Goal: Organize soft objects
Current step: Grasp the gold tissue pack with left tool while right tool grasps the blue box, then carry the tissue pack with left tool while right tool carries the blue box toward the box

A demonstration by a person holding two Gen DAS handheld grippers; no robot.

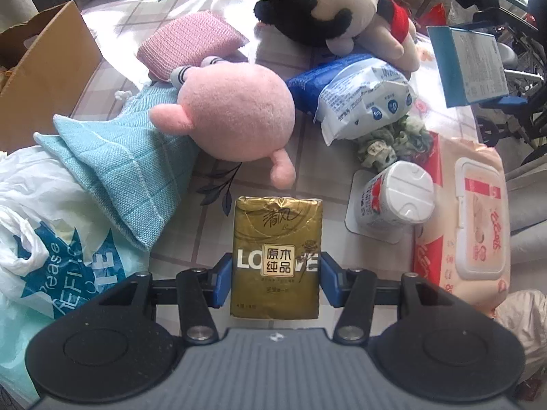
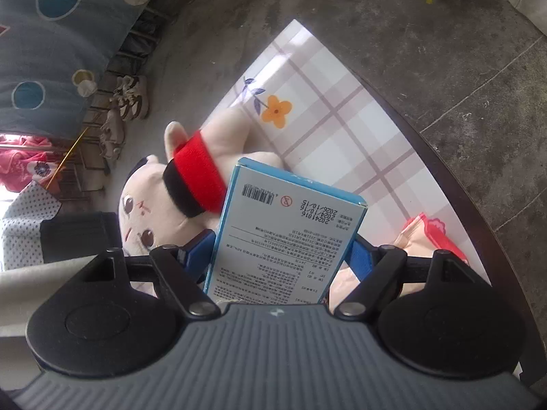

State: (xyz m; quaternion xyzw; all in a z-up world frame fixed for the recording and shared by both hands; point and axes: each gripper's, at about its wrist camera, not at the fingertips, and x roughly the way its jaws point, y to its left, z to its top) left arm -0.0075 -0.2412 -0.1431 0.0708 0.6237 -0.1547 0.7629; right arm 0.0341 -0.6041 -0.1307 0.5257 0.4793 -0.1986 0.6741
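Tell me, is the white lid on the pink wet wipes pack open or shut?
Shut. The white lid lies flat on the pink wipes pack, with no raised edge or gap showing.

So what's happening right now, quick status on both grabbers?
Left gripper clamped on gold tissue pack. Right gripper holding blue box. Pink plush lies ahead.
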